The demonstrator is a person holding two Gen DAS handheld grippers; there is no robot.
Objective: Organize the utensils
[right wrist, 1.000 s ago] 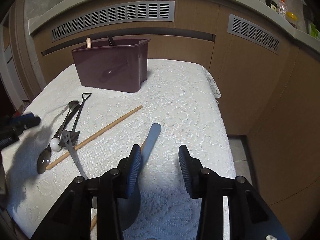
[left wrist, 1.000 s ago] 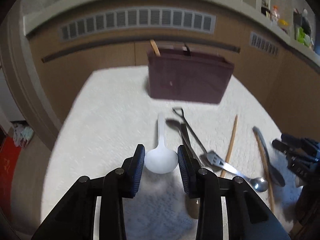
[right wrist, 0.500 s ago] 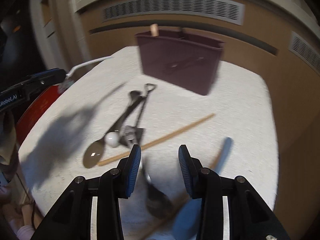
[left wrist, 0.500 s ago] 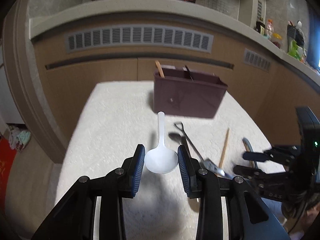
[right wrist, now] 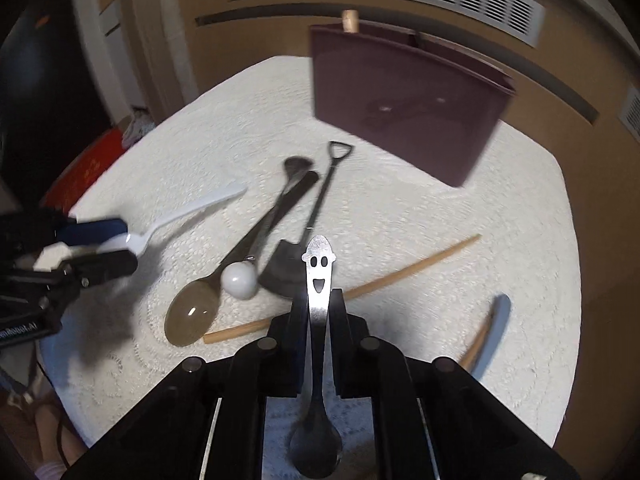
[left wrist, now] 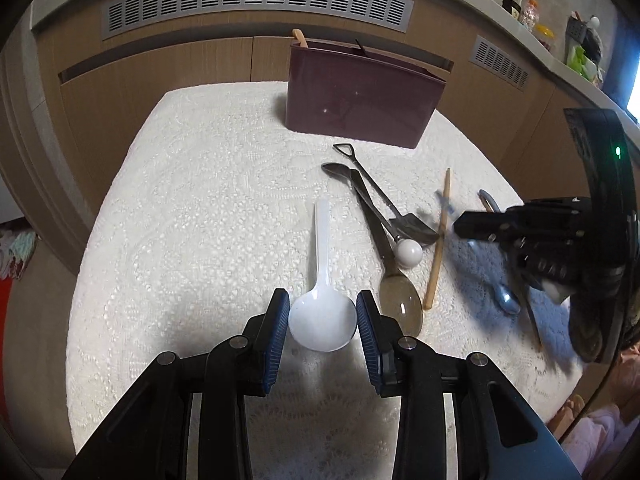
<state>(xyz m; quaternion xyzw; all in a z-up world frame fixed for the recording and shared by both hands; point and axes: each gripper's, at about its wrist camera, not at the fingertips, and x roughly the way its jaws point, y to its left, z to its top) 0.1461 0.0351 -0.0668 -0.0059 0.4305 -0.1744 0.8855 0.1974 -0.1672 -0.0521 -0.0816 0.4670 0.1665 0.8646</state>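
1. Your right gripper (right wrist: 318,312) has just been closing and is now clamped on the handle of a steel spoon (right wrist: 317,384). The bowl hangs below the jaws at 6 o'clock in the right wrist view, and the smiley-face handle tip sticks up past the fingertips.
2. Your left gripper (left wrist: 322,320) holds the bowl of a white plastic spoon (left wrist: 323,312) between its blue pads (left wrist: 278,328), both pads against the bowl's sides. The handle points away toward 12 o'clock over the white lace cloth (left wrist: 200,200).
3. Just beyond your left fingertips, at 1 o'clock in the left wrist view, a translucent brown spoon (left wrist: 401,306) lies bowl toward you, its dark handle running away toward 11 o'clock.
4. A white ball-ended utensil (left wrist: 409,253) rests on that handle, its ball just past the brown bowl.
5. A small dark shovel-shaped spoon (left wrist: 412,224) lies beside it, blade near you, with the looped grip end toward the box.
6. A single wooden chopstick (left wrist: 438,240) lies to the right of that cluster, running near to far in the left wrist view.
7. At 3 o'clock in the left wrist view your right gripper comes in from the frame edge, blurred, above the cloth.
8. In the right wrist view a blue-handled utensil (right wrist: 492,332) lies at 4 o'clock near the cloth's edge, blurred, crossing a wooden stick.
9. Farthest out, at 12 o'clock, a maroon utensil box (left wrist: 360,96) stands upright on the cloth. A wooden handle (left wrist: 299,36) and a dark one poke above its rim.
10. Behind the box runs a wood-panelled cabinet (left wrist: 160,72) with slatted vents.
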